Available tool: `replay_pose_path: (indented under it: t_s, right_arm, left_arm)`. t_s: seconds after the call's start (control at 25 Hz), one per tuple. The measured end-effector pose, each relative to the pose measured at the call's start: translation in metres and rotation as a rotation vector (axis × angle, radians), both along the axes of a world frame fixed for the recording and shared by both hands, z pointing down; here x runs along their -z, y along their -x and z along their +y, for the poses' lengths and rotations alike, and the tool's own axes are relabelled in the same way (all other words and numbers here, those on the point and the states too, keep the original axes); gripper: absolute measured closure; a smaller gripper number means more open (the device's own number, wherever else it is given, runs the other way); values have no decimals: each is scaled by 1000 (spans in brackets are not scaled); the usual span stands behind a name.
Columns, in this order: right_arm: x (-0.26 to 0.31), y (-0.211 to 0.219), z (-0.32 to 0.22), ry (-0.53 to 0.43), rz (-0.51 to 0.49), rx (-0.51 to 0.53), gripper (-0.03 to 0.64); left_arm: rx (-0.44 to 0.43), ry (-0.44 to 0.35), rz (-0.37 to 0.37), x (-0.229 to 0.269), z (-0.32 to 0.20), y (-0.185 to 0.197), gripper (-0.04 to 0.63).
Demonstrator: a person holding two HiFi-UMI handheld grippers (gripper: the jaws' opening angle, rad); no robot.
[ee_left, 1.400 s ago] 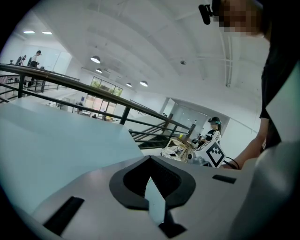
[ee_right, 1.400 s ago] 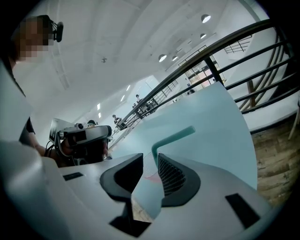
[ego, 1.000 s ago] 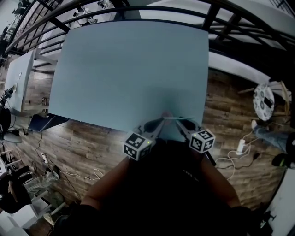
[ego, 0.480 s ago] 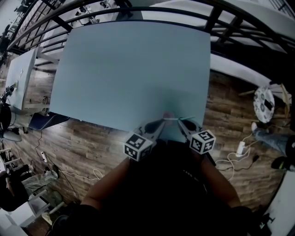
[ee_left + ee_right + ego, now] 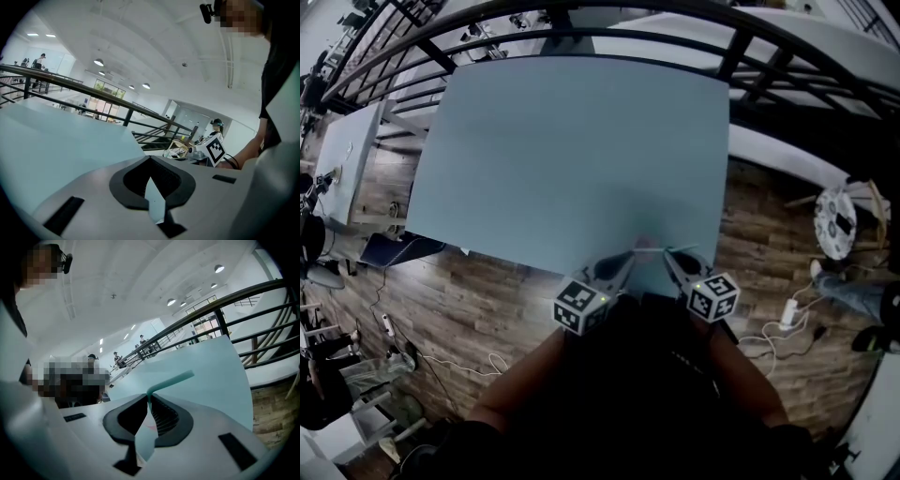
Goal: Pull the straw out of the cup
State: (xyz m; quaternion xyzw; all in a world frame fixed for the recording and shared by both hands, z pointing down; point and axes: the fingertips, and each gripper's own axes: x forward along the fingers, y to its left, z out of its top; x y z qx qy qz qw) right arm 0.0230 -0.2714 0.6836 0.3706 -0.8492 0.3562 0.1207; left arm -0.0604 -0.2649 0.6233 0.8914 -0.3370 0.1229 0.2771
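Note:
A teal bendy straw (image 5: pixel 171 381) sticks up and to the right out of my right gripper (image 5: pixel 149 398), whose jaws are shut on it. In the head view the straw (image 5: pixel 675 249) lies across the tips of both grippers at the table's near edge. My right gripper (image 5: pixel 667 255) is close beside my left gripper (image 5: pixel 628 257). The left gripper (image 5: pixel 150 158) has its jaws together with nothing showing between them. A small pale thing (image 5: pixel 643 242) sits just beyond the tips; it is too small to tell whether it is the cup.
The light blue table (image 5: pixel 572 150) stretches away in front of the grippers. A black railing (image 5: pixel 741 42) runs behind it. Wood floor (image 5: pixel 478 291) with cables lies below the near edge. The right gripper's marker cube (image 5: pixel 215 147) shows in the left gripper view.
Both grippers and the straw sit slightly lower in the head view, nearer the table's front edge. Their hold and spacing look the same.

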Motion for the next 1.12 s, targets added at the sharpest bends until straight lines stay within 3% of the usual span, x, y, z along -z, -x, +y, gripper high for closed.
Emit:
replay_pose_path:
  t_s: [1.12]
  right_arm:
    - [100, 15, 0, -211, -24, -89, 577]
  left_arm:
    - [-11, -150, 31, 63, -3, 38, 584]
